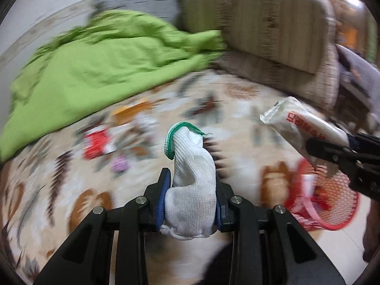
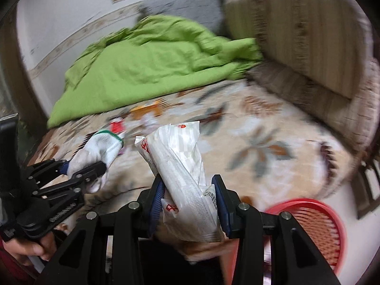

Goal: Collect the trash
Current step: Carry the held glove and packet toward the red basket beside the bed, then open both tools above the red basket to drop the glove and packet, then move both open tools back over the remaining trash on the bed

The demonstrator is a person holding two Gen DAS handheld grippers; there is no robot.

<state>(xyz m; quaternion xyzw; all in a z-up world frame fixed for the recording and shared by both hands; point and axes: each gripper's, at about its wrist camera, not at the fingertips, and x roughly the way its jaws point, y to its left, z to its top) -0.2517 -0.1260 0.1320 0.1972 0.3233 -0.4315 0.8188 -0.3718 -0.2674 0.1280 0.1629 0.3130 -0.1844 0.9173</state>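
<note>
My left gripper (image 1: 192,187) is shut on a white knit glove with a green cuff (image 1: 191,166), which stands up between its blue pads. The same glove (image 2: 99,149) and left gripper (image 2: 93,168) appear at the left of the right wrist view. My right gripper (image 2: 188,190) is shut on a crumpled white plastic wrapper with red print (image 2: 180,161). That wrapper (image 1: 299,125) and the right gripper (image 1: 332,156) show at the right of the left wrist view. A red mesh basket (image 1: 332,204) (image 2: 318,228) stands on the floor low on the right, below the right gripper.
More litter lies on the patterned rug (image 2: 261,128): a red packet (image 1: 97,142), an orange wrapper (image 1: 128,111), a small purple item (image 1: 121,163). A green blanket (image 1: 99,64) is heaped behind, a striped cushion (image 1: 261,28) leans at the back right. A hand (image 2: 26,247) holds the left gripper.
</note>
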